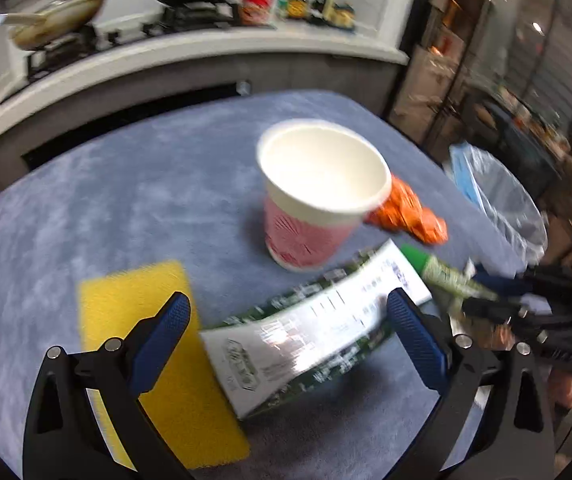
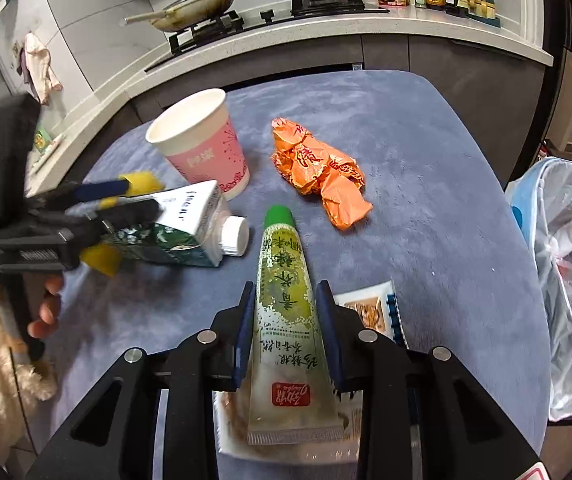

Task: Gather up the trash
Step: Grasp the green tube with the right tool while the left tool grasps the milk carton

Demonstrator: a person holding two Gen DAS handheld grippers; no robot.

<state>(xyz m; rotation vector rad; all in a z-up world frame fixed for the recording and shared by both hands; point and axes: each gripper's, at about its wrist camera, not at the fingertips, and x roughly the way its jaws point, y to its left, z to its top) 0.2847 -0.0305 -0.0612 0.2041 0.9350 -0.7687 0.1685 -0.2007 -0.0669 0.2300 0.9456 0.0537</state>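
Currently, step: two pickups in hand at once, nothing binned yet by the look of it.
Right gripper (image 2: 288, 334): blue-padded fingers narrow around the green-capped, green-printed squeeze tube (image 2: 286, 320) — pads at or very near its sides; I judge it gripped, though contact is not certain. Tube's crimped end points toward the camera, cap away, lying over a flat printed sachet (image 2: 370, 312).
Left gripper (image 1: 290, 328): fingers wide, straddling the green-and-white drink carton with the white screw cap (image 1: 306, 336), which lies on its side; no squeeze on it. View is motion-blurred.
Desk (image 2: 426, 216): covered in blue-grey plush cloth.
Other trash: pink-and-white paper cup (image 2: 201, 140) upright near the carton; crumpled orange wrapper (image 2: 322, 168) just beyond the tube's cap, apart from it.
Yellow sponge pad (image 1: 157, 360): flat beside and partly under the carton.
Bin: blue-rimmed can lined with a clear plastic bag (image 2: 566, 264), off the desk's right edge.
Next, judged: right lifts the tube clear of the sachet and carries it right to the bag; left must narrow on the carton's flat faces — the sponge alongside could get pinched too.
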